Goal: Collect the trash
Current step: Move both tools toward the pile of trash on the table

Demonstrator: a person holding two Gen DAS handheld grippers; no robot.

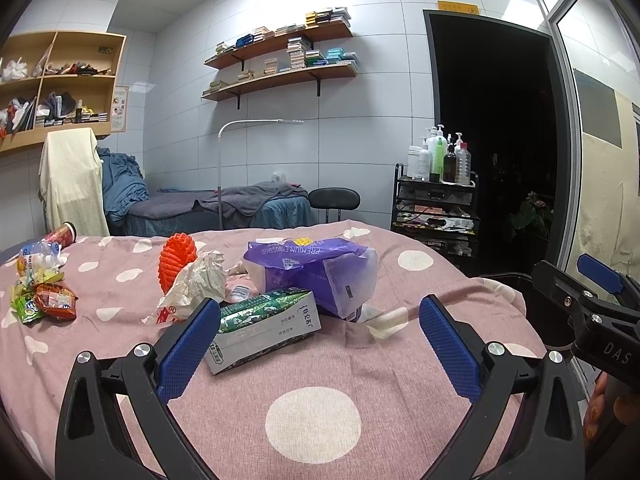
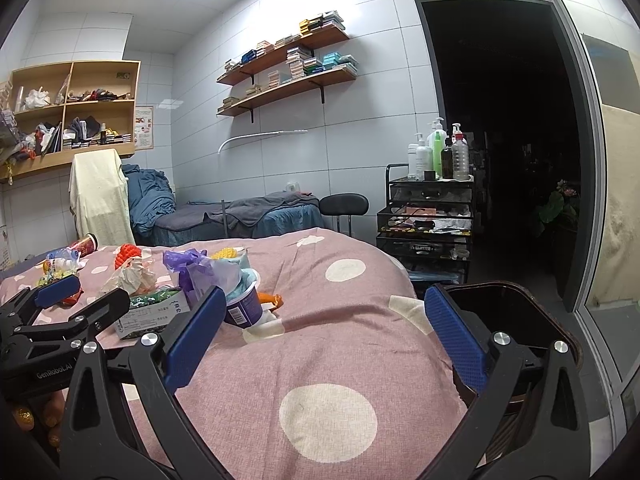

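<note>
Blue ribbed pads line both claws, and both stand wide open with nothing between them. The left claw (image 1: 320, 340) hovers low over the pink spotted bedcover (image 1: 312, 420), with the green and white carton (image 1: 264, 328) lying just beyond its left pad. The right claw (image 2: 324, 340) hangs at the right side of the carton (image 2: 154, 314), over bare cover, and its right pad is over the rim of the dark trash bin (image 2: 516, 308) that stands against the edge of the bed.

Behind the carton lies the purple plastic pack (image 1: 316, 268), touching it, and to the left of the carton are the crumpled white paper (image 1: 196, 280) and the orange net ball (image 1: 178, 258). From the right wrist view a purple cup (image 2: 242, 308) lies on its side just right of the carton. Far left of the carton, near the bed edge, lie snack wrappers (image 1: 44, 300), a clear bottle (image 1: 38, 254) and a red cup (image 1: 62, 235).

In front of the carton the cover is free. Right of it the bed drops off to the floor, where a black trolley with bottles (image 1: 438, 208) stands well apart.
</note>
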